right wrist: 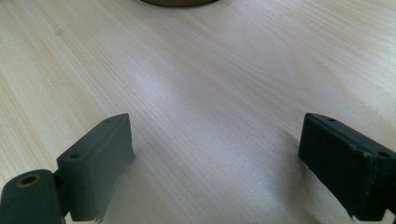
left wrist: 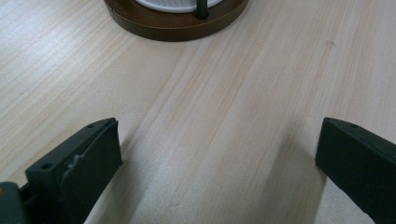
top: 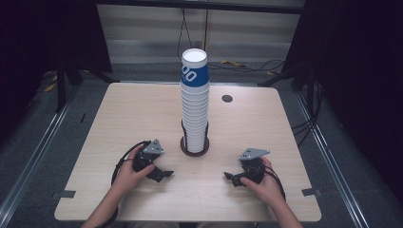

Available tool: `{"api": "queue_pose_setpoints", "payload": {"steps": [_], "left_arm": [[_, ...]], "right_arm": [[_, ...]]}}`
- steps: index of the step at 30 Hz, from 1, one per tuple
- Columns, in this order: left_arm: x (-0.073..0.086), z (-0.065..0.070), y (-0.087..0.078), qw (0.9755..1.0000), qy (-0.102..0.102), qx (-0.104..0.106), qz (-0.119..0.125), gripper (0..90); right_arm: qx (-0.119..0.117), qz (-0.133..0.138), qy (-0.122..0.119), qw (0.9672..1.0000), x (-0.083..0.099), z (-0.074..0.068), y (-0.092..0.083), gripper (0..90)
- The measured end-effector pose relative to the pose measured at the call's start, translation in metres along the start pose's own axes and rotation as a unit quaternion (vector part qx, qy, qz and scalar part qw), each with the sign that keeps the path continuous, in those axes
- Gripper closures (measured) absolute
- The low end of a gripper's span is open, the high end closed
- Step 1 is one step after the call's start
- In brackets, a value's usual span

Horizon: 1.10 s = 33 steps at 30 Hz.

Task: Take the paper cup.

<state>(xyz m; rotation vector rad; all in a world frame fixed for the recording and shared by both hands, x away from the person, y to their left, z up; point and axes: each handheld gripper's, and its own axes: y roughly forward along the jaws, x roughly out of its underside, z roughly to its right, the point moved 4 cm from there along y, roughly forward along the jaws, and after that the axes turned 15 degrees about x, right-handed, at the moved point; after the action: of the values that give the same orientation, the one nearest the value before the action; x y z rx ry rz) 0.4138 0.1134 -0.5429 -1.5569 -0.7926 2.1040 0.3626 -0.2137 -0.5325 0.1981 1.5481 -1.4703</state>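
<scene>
Both tongs rest low on the bench point(top: 119, 123), jaws spread wide and empty: our left tongs point(top: 161, 174) at seven o'clock, right tongs point(top: 233, 178) at five, each angled inward toward the cup stack point(top: 194, 104) in its round holder point(top: 195, 146) at center.

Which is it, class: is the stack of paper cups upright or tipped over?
Upright. The stack of paper cups rises straight from its round wooden holder, open mouth on top.

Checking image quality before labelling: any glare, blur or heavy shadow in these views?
High view: sharp, dark surroundings, top cup nearly blown out. Left gripper view: soft shadows beside the jaws on the table. Right gripper view: pale glare mid-table, near jaws soft.
</scene>
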Motion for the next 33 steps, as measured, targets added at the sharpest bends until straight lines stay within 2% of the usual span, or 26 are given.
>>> {"api": "queue_pose_setpoints", "payload": {"steps": [1,2,4,7,9,10,11,12,13,15,17,19,21,23,25,26,29,31,33], "left_arm": [[0.000,0.000,-0.001,1.0000,0.000,-0.001,-0.004,0.0],[0.000,0.001,0.000,1.0000,0.000,0.001,0.002,0.0],[0.001,0.002,-0.002,1.0000,-0.003,0.000,-0.009,0.0],[0.001,0.004,-0.004,0.9999,-0.006,0.004,-0.013,1.4],[0.000,0.004,-0.008,0.9998,-0.017,0.007,-0.009,7.8],[-0.001,0.004,-0.011,0.9997,-0.020,0.011,-0.006,14.3],[-0.002,0.004,-0.013,0.9992,-0.037,0.017,-0.004,20.1],[-0.003,0.004,-0.016,0.9986,-0.049,0.019,-0.004,19.6],[-0.004,0.004,-0.019,0.9983,-0.053,0.023,0.002,15.1],[-0.007,0.005,-0.026,0.9984,-0.052,0.023,-0.002,17.9],[-0.012,0.006,-0.031,0.9983,-0.051,0.026,0.007,15.7],[-0.018,0.007,-0.034,0.9974,-0.059,0.036,0.019,15.9],[-0.023,0.009,-0.038,0.9966,-0.065,0.047,0.016,15.9],[-0.031,0.010,-0.041,0.9962,-0.063,0.056,0.019,15.9],[-0.035,0.012,-0.043,0.9963,-0.062,0.057,0.018,16.0],[-0.043,0.013,-0.049,0.9970,-0.053,0.056,0.002,16.0],[-0.057,0.013,-0.058,0.9969,-0.052,0.059,0.003,16.0],[-0.066,0.014,-0.065,0.9975,-0.044,0.056,-0.003,16.0],[-0.074,0.014,-0.071,0.9977,-0.040,0.055,-0.002,16.0]], "right_arm": [[-0.001,0.000,0.000,1.0000,0.000,0.000,0.000,9.4],[-0.002,0.000,0.001,1.0000,0.000,0.000,0.000,9.4],[-0.001,0.000,0.001,1.0000,0.000,0.000,0.000,9.7],[-0.004,-0.002,-0.004,1.0000,-0.001,0.000,-0.001,11.4],[-0.014,-0.003,-0.008,0.9999,-0.002,-0.002,-0.002,12.5],[-0.022,-0.001,-0.009,0.9997,-0.002,-0.003,-0.002,12.6],[-0.026,-0.001,-0.009,0.9996,-0.003,-0.004,-0.001,12.6],[-0.026,-0.004,-0.012,0.9996,-0.003,-0.005,-0.002,12.6],[-0.028,-0.007,-0.012,0.9995,-0.004,-0.006,-0.002,12.6],[-0.040,-0.005,-0.007,0.9992,-0.007,-0.008,-0.004,12.6],[-0.048,0.001,-0.002,0.9988,-0.011,-0.010,-0.008,12.7],[-0.047,0.008,-0.011,0.9988,-0.017,-0.011,-0.013,12.7],[-0.053,0.017,-0.010,0.9984,-0.026,-0.012,-0.018,13.0],[-0.063,0.027,0.002,0.9977,-0.034,-0.012,-0.023,13.2],[-0.063,0.033,0.001,0.9975,-0.038,-0.012,-0.025,13.6],[-0.058,0.036,-0.002,0.9976,-0.043,-0.012,-0.026,13.6],[-0.067,0.043,0.007,0.9968,-0.050,-0.014,-0.025,13.7],[-0.064,0.042,-0.001,0.9970,-0.055,-0.015,-0.024,13.7],[-0.072,0.044,-0.005,0.9964,-0.060,-0.018,-0.024,13.6]]}}
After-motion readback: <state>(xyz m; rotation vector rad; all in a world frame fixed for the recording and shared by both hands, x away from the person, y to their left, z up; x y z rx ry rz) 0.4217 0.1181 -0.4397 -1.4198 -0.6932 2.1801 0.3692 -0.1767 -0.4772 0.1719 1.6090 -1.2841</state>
